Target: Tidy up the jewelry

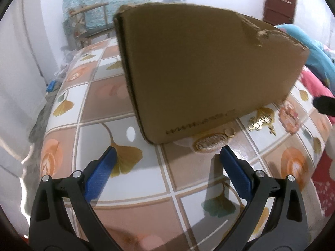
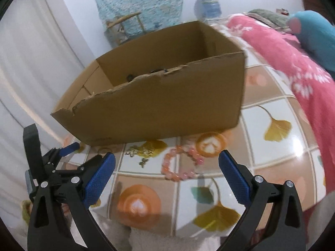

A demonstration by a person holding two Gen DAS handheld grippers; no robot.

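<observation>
Jewelry lies on a glossy tablecloth (image 2: pixel 278 163) printed with ginkgo leaves and latte cups: a pink bead bracelet (image 2: pixel 181 165) between the gaping right gripper (image 2: pixel 167 167) fingers; gold pieces (image 1: pixel 260 121), a ring (image 1: pixel 229 131) and an oval bangle (image 1: pixel 210 142) ahead of the left gripper (image 1: pixel 167 163), also spread empty; behind, a torn-rimmed cardboard box (image 2: pixel 163 106), its print blurred; beyond, pink bedding (image 2: pixel 293 67), white wall.

The cardboard box (image 2: pixel 159 96) is matt brown with a rough torn rim. The tablecloth (image 1: pixel 125 188) looks like glossy, smooth plastic. Near the box lie shiny gold metal jewelry (image 1: pixel 259 121) and a glossy pink bead bracelet (image 2: pixel 180 165). The gripper pads (image 2: pixel 100 177) are textured blue plastic.
</observation>
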